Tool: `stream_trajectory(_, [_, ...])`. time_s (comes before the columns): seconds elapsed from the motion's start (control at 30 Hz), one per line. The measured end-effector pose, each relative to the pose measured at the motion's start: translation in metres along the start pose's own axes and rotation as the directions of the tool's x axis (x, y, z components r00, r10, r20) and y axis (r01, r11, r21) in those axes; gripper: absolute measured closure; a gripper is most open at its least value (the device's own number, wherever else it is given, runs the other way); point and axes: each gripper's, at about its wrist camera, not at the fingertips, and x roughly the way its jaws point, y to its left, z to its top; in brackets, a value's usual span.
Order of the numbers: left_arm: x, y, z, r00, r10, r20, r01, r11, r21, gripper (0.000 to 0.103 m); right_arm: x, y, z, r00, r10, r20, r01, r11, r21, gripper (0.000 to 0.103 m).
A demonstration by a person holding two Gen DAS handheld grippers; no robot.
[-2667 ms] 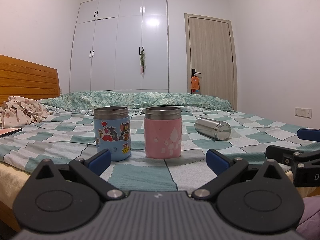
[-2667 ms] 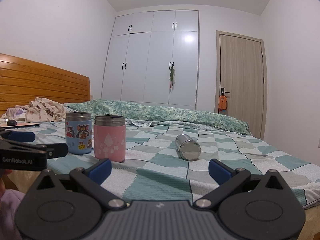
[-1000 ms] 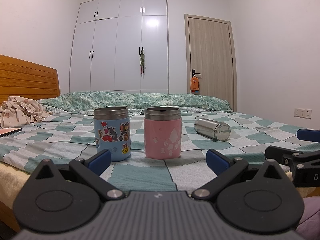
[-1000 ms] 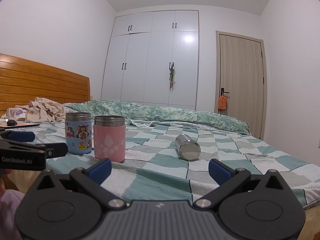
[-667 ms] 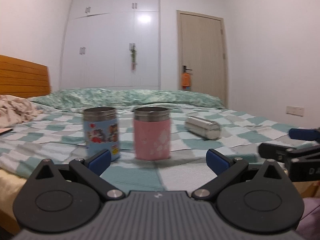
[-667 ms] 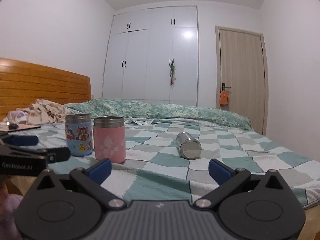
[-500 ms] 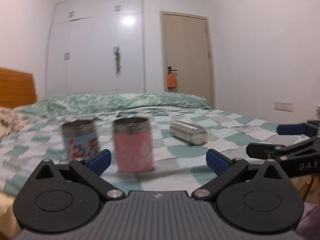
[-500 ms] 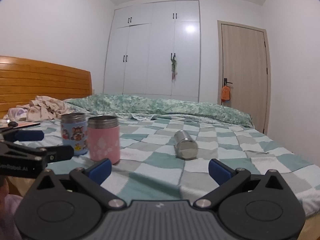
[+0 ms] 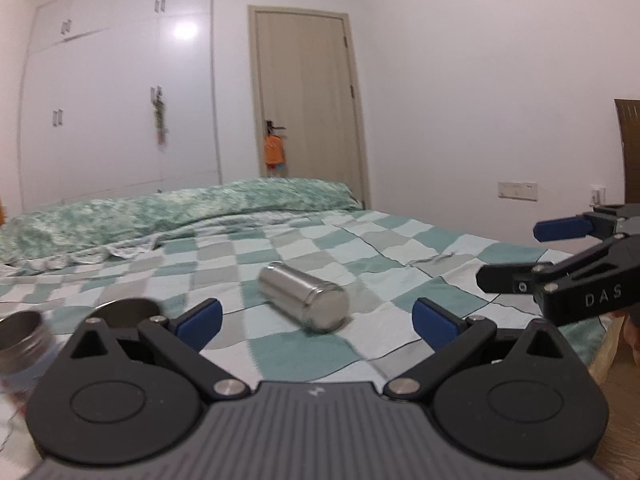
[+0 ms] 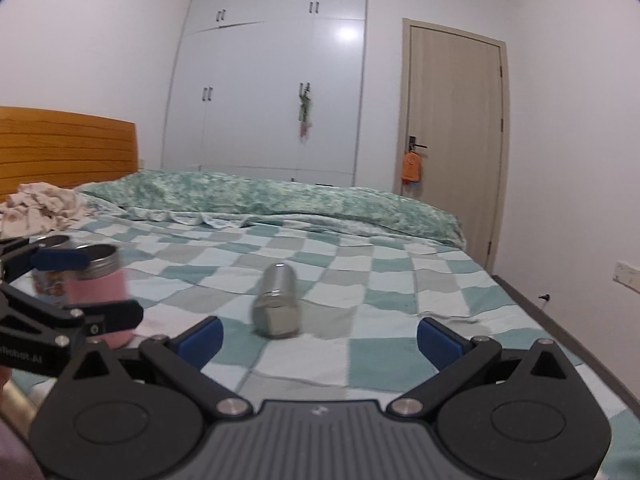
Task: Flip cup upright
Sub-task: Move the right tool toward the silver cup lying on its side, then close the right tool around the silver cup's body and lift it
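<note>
Legible markings: the right tongs, seen at the right edge of the left wrist view, carry the letters "DAS". The left tongs, seen at the left edge of the right wrist view, carry blurred white lettering that appears to read "Robot.AI".

The steel cup lies on its side on the checked bed cover, untouched by either tool. In the left wrist view it lies diagonally, its flat end toward the camera. In the right wrist view the cup points almost straight at the lens and shows a faceted end.

Only the right wrist view shows the pink cup standing upright at the left, with a blue cup just behind it, a wooden headboard and crumpled cloth. The left wrist view shows only the two metal rims at its lower left, plus a wall socket to the right. Both views show the white wardrobe and the door with an orange tag on its handle.

Left tongs: spread wide, holding nothing. Right tongs: spread wide, holding nothing, the steel cup lying ahead between the blue pads.
</note>
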Motion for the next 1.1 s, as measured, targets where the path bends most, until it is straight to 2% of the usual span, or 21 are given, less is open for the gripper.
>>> stream_trajectory(0.27, [0.072, -0.006, 0.017, 0.998, -0.033, -0.061, 0.035, 0.999, 0.029, 0.0, 0.05, -0.035, 0.012, 0.998, -0.032, -0.051, 0.032, 0.999, 0.006, 0.0])
stream_trajectory(0.6, [0.15, 0.008, 0.025, 0.994, -0.038, -0.106, 0.04, 0.999, 0.015, 0.0, 0.116, -0.045, 0.013, 0.993, -0.015, -0.119, 0.013, 1.0, -0.023, 0.0])
stream_trajectory(0.77, [0.176, 0.026, 0.028, 0.989, -0.044, -0.144, 0.044, 0.999, -0.006, 0.0, 0.148, -0.042, 0.015, 0.989, 0.003, -0.145, -0.008, 0.999, -0.034, 0.0])
stream_trajectory(0.97, [0.2, 0.054, 0.032, 0.986, -0.023, -0.167, 0.027, 0.999, 0.02, 0.0, 0.181, -0.031, 0.025, 0.986, 0.038, -0.164, -0.045, 0.998, -0.039, 0.0])
stream_trajectory(1.1, [0.213, 0.078, 0.036, 0.985, 0.008, -0.171, 0.005, 0.997, 0.071, 0.0, 0.202, -0.019, 0.033, 0.979, 0.075, -0.188, -0.082, 0.996, -0.027, 0.0])
